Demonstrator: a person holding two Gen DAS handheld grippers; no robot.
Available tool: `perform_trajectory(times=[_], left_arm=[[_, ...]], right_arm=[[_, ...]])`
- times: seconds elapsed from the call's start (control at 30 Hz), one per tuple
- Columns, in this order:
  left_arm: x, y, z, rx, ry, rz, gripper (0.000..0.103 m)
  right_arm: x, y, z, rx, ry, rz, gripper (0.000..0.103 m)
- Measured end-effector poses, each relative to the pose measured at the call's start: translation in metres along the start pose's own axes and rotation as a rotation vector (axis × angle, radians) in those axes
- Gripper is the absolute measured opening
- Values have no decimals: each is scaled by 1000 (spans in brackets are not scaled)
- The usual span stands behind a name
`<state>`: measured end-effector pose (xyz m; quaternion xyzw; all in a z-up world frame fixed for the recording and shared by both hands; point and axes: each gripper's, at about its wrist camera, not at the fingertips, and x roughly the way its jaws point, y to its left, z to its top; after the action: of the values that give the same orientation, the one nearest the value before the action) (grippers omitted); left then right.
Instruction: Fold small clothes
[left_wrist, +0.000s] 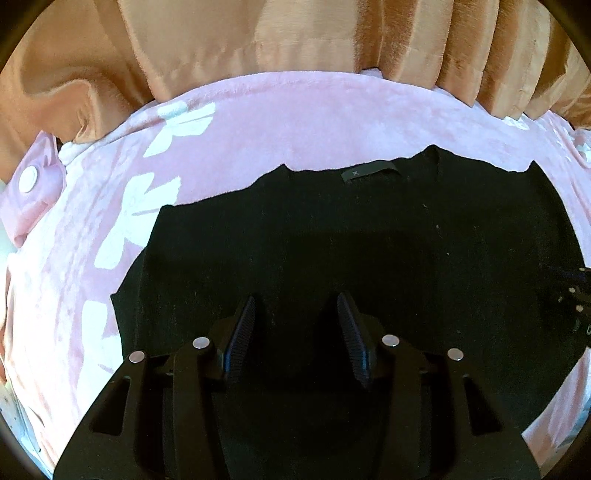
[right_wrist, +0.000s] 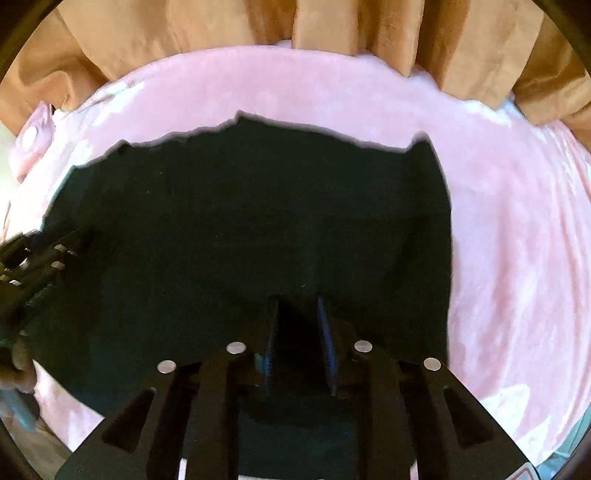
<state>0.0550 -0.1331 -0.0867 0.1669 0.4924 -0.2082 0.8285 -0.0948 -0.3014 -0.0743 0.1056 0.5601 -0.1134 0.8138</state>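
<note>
On the pink fleece blanket lies the black knit garment, label end far. My left gripper hangs half open, my right gripper narrowly parted, both empty above its near cloth—presumably readying a fold.

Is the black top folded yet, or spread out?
Spread out, or nearly: the black top lies flat on the pink blanket, neck label showing, side edges out. Its near hem is hidden.

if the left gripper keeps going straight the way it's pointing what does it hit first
Most likely the black knit garment spread on the pink fleece blanket; the left gripper points down at it, jaws apart, nothing between.
</note>
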Motion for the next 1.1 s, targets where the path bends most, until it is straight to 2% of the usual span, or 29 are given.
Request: perform_trajectory(times=[0.1,0.17,0.23,0.27,0.3,0.33,0.4,0.43,0.47,0.53,0.57,0.67,0.73,0.77,0.8,0.87,0.9,0.93,1.0,1.03,1.1], left_arm=[[-2,1,-1,-6,9,-9,45],[-1,0,-2,1,8,-5,45],[-2,-1,-3,1,7,-4,45],[-3,0,-3,-4,9,-10,45],[-8,4,-4,-25,14,-38,45],[-13,9,-6,-51,21,-73,45],[-29,29,-14,-140,38,-171,45],[-38,43,-20,-190,37,-204,49],[-43,54,-25,-227,37,-202,60],[-55,87,-37,-350,15,-171,72],[-56,99,-40,-385,3,-172,73],[-36,119,-50,-412,58,-151,74],[-14,133,-61,-495,128,-172,74],[-6,139,-65,-547,147,-200,80],[-8,143,-65,-583,100,-226,82],[-4,142,-56,-571,96,-234,82],[-3,143,-54,-577,88,-231,80],[-2,143,-53,-587,81,-220,72],[-3,140,-47,-571,69,-228,38],[-4,139,-43,-569,66,-286,8],[-12,134,-36,-577,50,-322,10]], right_arm=[[-14,0,1,29,-30,21,25],[-19,9,0,-5,-47,33,26],[-3,12,9,-34,-19,-16,37],[10,12,9,-47,10,-31,37],[14,16,15,-52,-8,-40,39],[11,19,18,-51,-6,-47,39],[-5,22,21,-20,-30,28,41],[-13,25,21,-14,-45,71,41],[-20,30,21,-20,-58,96,41],[-32,45,21,-49,-90,127,41],[-33,51,22,-56,-90,145,41],[-20,68,29,-56,-49,211,41],[-5,68,31,-58,-16,231,41],[6,72,34,-64,7,248,41],[17,75,36,-66,24,246,41],[27,81,42,-80,10,229,47],[29,84,45,-90,8,223,54],[34,85,50,-96,12,217,61],[35,95,49,-131,5,192,69],[36,101,46,-158,-6,170,73],[41,107,47,-183,-16,151,76]])
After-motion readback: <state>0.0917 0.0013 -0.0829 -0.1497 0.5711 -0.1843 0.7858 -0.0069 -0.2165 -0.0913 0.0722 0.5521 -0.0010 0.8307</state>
